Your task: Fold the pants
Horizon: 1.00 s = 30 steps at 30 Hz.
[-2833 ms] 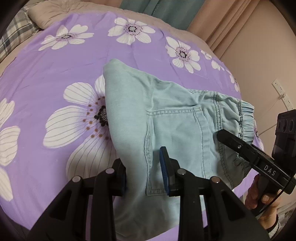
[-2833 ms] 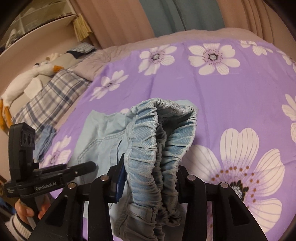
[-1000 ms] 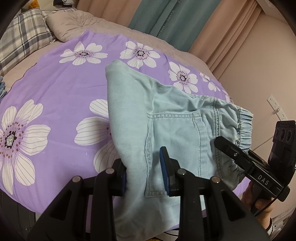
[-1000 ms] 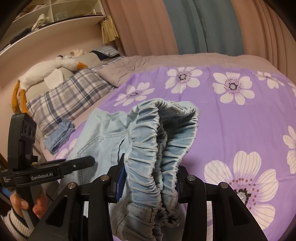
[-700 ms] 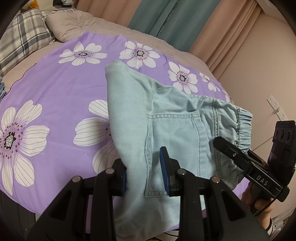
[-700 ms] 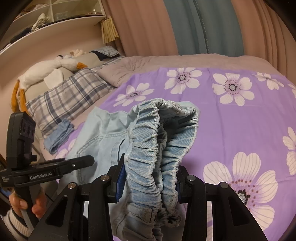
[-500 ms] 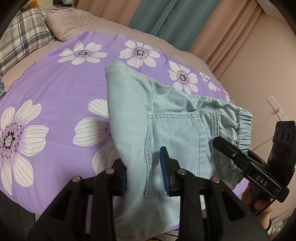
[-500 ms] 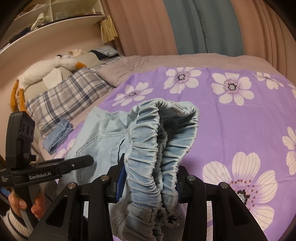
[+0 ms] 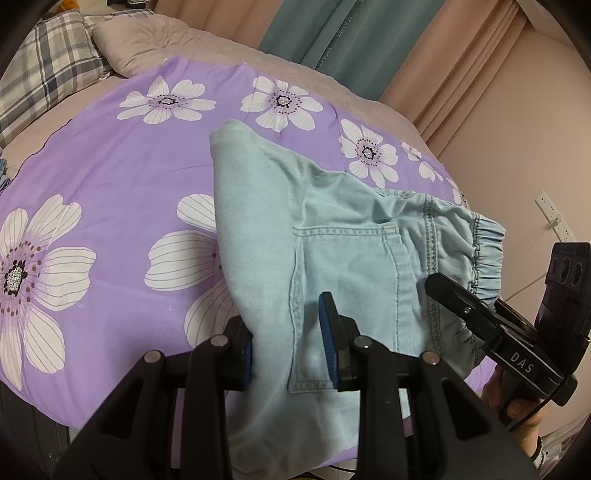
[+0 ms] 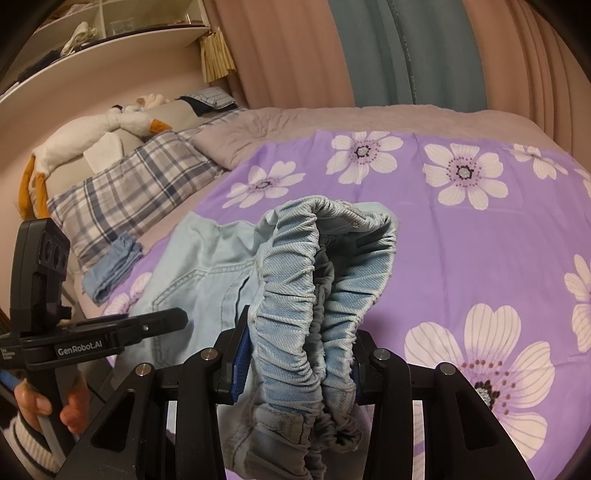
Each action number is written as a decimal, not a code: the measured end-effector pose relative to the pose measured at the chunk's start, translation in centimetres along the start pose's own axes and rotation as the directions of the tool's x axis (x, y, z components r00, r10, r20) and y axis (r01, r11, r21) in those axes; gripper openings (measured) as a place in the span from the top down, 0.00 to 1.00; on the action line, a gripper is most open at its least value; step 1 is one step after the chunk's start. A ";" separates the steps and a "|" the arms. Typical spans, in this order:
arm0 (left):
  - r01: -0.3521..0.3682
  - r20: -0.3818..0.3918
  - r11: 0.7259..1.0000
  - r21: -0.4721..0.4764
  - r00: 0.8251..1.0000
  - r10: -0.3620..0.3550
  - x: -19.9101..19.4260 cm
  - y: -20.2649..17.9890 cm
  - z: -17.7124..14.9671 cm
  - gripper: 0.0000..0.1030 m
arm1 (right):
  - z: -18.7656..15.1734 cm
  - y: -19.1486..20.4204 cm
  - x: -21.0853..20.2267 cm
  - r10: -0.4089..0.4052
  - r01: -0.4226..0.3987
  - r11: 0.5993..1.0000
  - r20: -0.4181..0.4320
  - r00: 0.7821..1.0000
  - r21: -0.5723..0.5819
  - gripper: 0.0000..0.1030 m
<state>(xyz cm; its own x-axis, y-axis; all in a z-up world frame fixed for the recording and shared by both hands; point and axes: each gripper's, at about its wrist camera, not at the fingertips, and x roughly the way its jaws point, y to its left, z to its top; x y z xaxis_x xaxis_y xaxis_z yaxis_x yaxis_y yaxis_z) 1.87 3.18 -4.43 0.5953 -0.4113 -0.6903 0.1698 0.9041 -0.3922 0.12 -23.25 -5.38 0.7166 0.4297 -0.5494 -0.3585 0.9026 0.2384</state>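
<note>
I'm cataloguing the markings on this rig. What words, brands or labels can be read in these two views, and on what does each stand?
"DAS": white letters on the side of the right gripper, in the left wrist view.
"GenRobot.AI": white letters on the side of the left gripper, in the right wrist view.
Faint lettering runs down the teal curtain; too blurred to read.
The pants show no readable label.

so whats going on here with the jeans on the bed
A person is folding light blue denim pants on a bed with a purple floral sheet, using a handheld gripper in each hand. The left gripper is clamped on the folded fabric near the back pocket; the right gripper is clamped on the bunched elastic waistband.
</note>
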 end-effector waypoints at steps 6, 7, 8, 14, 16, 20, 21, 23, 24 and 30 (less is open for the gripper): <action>-0.002 -0.009 1.000 -0.002 1.000 0.002 0.4 0.1 0.1 0.73 | 0.1 0.0 0.1 0.000 0.000 1.000 -0.001 1.000 0.001 0.58; -0.003 -0.011 1.000 -0.003 1.000 0.003 0.5 0.1 0.1 0.73 | 0.1 -0.2 0.2 0.000 0.000 1.000 -0.002 1.000 0.001 0.58; -0.004 -0.012 1.000 -0.003 1.000 0.004 0.6 0.1 0.2 0.73 | 0.0 -0.2 0.2 0.000 0.000 1.000 -0.002 1.000 0.001 0.58; -0.007 -0.017 1.000 0.002 1.000 0.007 1.1 0.2 0.7 0.73 | -0.3 -1.3 0.4 0.001 -0.001 1.000 -0.008 1.000 0.010 0.58; -0.009 -0.018 1.000 0.006 1.000 0.009 1.4 0.1 0.9 0.73 | -0.4 -1.7 0.5 -0.001 0.001 1.000 -0.007 1.000 0.012 0.58; -0.011 -0.023 1.000 0.011 1.000 0.011 2.0 0.1 1.3 0.73 | -0.1 -1.6 0.9 -0.004 0.004 1.000 -0.009 1.000 0.015 0.58; -0.012 -0.025 1.000 0.013 1.000 0.012 2.2 0.0 1.4 0.73 | -0.1 -1.8 1.0 -0.005 0.005 1.000 -0.010 1.000 0.017 0.58; -0.015 -0.029 1.000 0.016 0.999 0.016 2.7 0.0 1.8 0.73 | 0.3 -1.5 1.7 -0.005 0.005 1.000 -0.015 1.000 0.020 0.58; -0.016 -0.031 1.000 0.017 0.999 0.017 2.9 0.1 2.0 0.73 | 0.4 -1.5 1.9 -0.006 0.006 1.000 -0.016 1.000 0.023 0.58; -0.025 -0.038 0.999 0.033 0.999 0.026 4.7 0.1 3.4 0.73 | 1.0 -2.2 2.8 -0.021 0.021 1.000 -0.018 1.000 0.023 0.58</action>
<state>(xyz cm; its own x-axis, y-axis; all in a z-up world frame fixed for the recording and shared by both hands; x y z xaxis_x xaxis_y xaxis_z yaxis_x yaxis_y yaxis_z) 7.33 1.72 -5.64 0.5692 -0.3915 -0.7230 0.1805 0.9174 -0.3546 3.45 -23.98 -6.65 0.7132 0.4102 -0.5684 -0.3291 0.9119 0.2451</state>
